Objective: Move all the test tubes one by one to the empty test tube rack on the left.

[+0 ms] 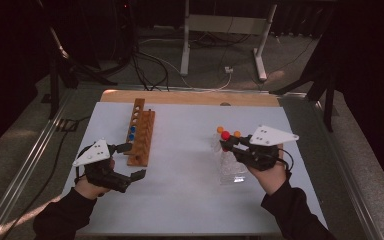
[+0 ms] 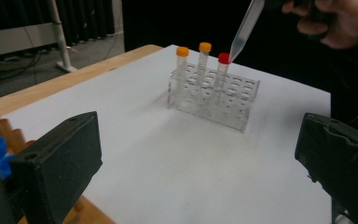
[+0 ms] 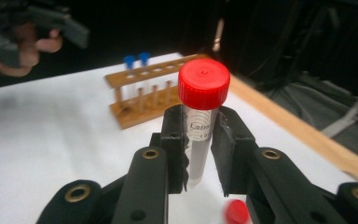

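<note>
Left claw (image 1: 130, 161) lower left of the high view, jaws wide, nothing between them, just beside the wooden rack (image 1: 141, 137) with its blue-capped tubes (image 1: 131, 132). Clear rack (image 2: 212, 95) right of centre on the white counter (image 1: 180, 165), holding orange- and red-capped tubes. Right claw (image 3: 199, 140) clamped on a red-capped tube (image 3: 203, 116), apparently lifted clear of the rack.

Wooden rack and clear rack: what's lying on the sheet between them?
Nothing. In the high view the white sheet is bare between the wooden rack and the clear rack; the left gripper view shows the same.
</note>
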`<state>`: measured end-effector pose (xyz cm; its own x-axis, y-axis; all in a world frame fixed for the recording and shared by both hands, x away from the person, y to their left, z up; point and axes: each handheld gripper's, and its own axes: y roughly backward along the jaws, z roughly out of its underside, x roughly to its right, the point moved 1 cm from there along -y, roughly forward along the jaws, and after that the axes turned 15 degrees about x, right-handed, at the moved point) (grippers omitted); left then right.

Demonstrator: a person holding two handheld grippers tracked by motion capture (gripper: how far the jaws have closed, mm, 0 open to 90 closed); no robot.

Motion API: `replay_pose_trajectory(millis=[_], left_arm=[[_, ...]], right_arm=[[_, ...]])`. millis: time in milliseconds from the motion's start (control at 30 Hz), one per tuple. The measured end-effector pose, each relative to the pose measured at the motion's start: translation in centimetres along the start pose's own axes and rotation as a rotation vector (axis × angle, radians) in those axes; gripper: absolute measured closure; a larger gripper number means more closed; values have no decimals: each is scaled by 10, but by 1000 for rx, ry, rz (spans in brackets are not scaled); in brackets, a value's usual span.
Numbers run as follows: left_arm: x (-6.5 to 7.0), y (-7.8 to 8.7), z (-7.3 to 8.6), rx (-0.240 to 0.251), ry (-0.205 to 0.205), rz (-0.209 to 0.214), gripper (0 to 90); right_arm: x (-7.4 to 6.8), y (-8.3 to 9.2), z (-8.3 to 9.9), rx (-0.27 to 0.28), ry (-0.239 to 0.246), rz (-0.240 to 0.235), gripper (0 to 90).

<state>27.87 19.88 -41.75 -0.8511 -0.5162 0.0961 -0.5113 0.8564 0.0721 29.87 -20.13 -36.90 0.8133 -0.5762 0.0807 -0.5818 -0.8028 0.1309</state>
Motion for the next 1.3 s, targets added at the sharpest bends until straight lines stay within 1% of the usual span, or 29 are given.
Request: replay_pose_trajectory(millis=[100, 200, 233, 267, 300, 333, 400, 500, 533, 600, 633, 700, 767, 900, 967, 1067, 1300], left_arm=[[3, -7, 0, -13, -3, 17, 14], [5, -14, 0, -27, -2, 30, 15], [7, -17, 0, -24, 6, 39, 15], [8, -19, 0, -24, 5, 43, 24], [9, -22, 1, -27, 1, 49, 26], [10, -25, 1, -28, 5, 60, 26], [14, -31, 1, -31, -5, 72, 43], [18, -39, 1, -30, -3, 96, 54], [20, -42, 1, -31, -7, 105, 73], [24, -47, 0, -31, -12, 123, 80], [26, -49, -1, -25, -23, 129, 104], [29, -53, -2, -21, -26, 143, 156], [33, -57, -3, -21, -36, 157, 172], [39, -64, -6, -18, -52, 178, 263], [42, -69, -6, -13, -62, 182, 336], [46, -75, -8, -12, -76, 194, 414], [53, -87, -8, -27, -121, 201, 544]], right_arm=[[-11, -13, 9, -24, -7, -47, 747], [-18, -22, 17, -45, -20, -77, 747], [-21, -24, 20, -51, -20, -87, 747], [-24, -27, 23, -56, -24, -99, 747], [-25, -29, 25, -60, -29, -106, 747], [-28, -32, 27, -67, -31, -118, 747], [-33, -35, 31, -76, -37, -135, 747], [-42, -41, 37, -92, -44, -165, 746], [-43, -42, 38, -93, -42, -169, 747], [-47, -45, 41, -101, -46, -183, 747], [-49, -47, 42, -105, -47, -190, 747], [-52, -49, 44, -112, -50, -201, 747], [-54, -50, 45, -117, -49, -208, 747], [-57, -52, 47, -127, -49, -222, 747], [-59, -54, 48, -131, -50, -227, 747], [-61, -56, 48, -136, -52, -235, 747], [-65, -60, 46, -136, -47, -248, 747]])
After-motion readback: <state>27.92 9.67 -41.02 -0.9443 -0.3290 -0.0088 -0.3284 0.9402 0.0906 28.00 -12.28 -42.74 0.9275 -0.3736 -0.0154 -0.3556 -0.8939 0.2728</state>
